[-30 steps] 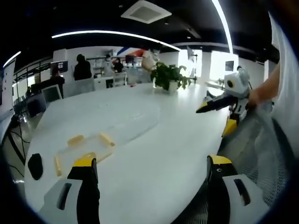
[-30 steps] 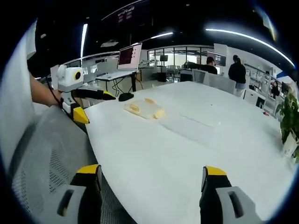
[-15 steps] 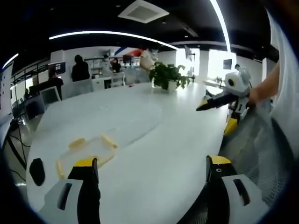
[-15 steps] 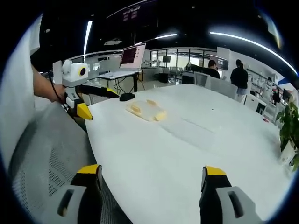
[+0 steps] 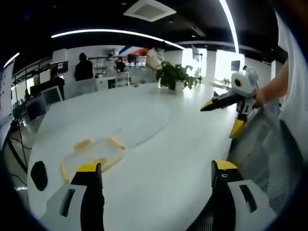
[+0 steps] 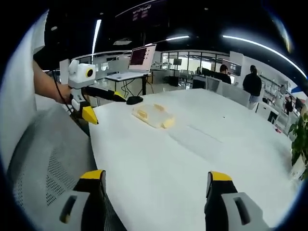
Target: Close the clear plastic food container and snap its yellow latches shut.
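Clear plastic with yellow tabs, the food container (image 5: 92, 153) lies flat on the white table (image 5: 163, 144), near its edge on the person's left and just ahead of the left gripper (image 5: 153, 179). Since a second ago it has slid lower and slightly larger in the left gripper view, and in the right gripper view it (image 6: 154, 115) has drifted a little toward centre; since both views shift as a whole, I judge the hands are easing in while the container itself has not moved. That means the task is barely begun: nothing touches the box, and its yellow latches (image 5: 115, 142) look splayed outward, so probably unsnapped; whether the lid sits fully down is too small to tell. The container's long axis runs roughly along the near table edge, from the black mouse (image 5: 38, 175) side toward the table's middle. Both tongs are spread wide and hold nothing: the left gripper's jaws straddle the near table edge, and the right gripper (image 6: 153, 179) hangs well apart from the container. A potted plant (image 5: 175, 77) stands far across the table.
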`<action>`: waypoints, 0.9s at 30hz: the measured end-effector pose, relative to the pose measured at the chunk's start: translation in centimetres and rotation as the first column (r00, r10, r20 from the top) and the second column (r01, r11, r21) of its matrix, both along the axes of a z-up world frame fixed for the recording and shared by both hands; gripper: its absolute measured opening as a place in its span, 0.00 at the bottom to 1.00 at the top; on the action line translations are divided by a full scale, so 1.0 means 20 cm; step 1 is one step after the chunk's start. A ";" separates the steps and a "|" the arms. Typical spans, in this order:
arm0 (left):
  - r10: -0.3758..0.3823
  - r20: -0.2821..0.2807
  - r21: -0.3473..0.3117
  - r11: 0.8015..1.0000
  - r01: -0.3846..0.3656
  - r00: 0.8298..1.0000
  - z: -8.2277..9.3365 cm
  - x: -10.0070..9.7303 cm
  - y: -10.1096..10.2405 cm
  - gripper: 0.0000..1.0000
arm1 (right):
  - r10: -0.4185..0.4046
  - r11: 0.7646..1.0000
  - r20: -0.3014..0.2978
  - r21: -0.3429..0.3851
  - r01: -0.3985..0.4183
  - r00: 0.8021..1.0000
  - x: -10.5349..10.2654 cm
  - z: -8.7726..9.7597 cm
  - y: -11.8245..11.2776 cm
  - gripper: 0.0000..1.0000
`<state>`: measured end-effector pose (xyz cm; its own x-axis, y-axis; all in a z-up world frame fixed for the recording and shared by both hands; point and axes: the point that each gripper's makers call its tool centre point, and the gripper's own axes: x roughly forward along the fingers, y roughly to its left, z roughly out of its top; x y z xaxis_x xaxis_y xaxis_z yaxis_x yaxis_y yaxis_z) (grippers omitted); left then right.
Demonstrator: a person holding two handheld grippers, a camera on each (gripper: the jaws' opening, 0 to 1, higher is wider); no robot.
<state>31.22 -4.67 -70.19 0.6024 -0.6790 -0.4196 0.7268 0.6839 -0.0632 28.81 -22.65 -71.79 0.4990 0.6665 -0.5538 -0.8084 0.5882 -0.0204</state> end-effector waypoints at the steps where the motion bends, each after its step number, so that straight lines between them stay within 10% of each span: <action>1: -0.001 -0.002 0.002 1.000 0.001 1.000 0.00 0.00 0.00 0.92 | 0.001 1.000 0.001 0.000 -0.001 1.000 0.00 0.00 0.00 0.85; 27: -0.013 -0.032 0.059 0.998 0.015 0.999 -0.08 0.09 0.07 0.90 | 0.046 0.999 -0.036 0.014 -0.046 0.998 0.11 -0.06 0.11 0.83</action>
